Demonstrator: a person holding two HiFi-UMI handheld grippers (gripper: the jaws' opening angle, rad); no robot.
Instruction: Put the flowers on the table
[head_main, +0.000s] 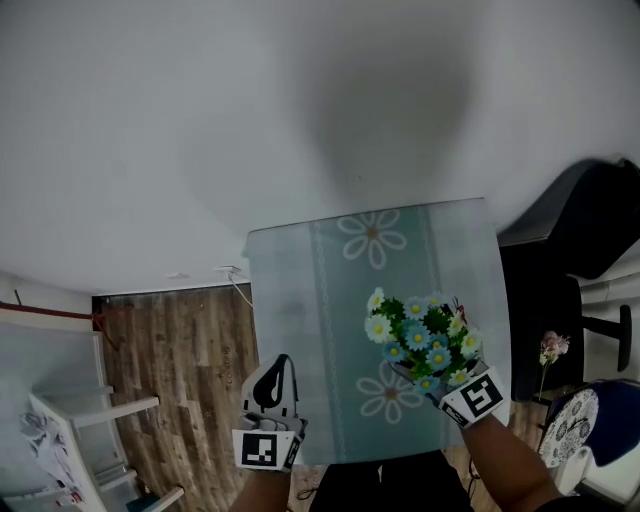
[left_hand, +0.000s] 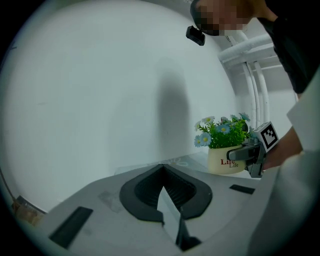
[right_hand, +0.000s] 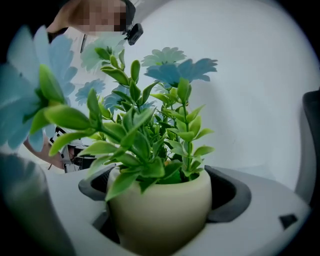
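A cream pot of blue and white daisies (head_main: 425, 335) with green leaves is over the right front part of the table (head_main: 300, 290), which wears a pale green cloth printed with daisies. My right gripper (head_main: 428, 380) is shut on the pot (right_hand: 160, 210), its dark pads against both sides. The left gripper view shows the pot (left_hand: 226, 161) low at the table's surface with the right gripper (left_hand: 245, 152) on it; whether it touches the cloth I cannot tell. By the table's front left corner my left gripper (head_main: 278, 368) is shut and holds nothing (left_hand: 162, 187).
A black chair (head_main: 570, 250) stands right of the table. A pink flower stem (head_main: 552, 347) and a patterned round thing (head_main: 570, 425) are at the lower right. White furniture (head_main: 80, 420) stands on the wooden floor (head_main: 180, 370) at the left. A white wall lies behind.
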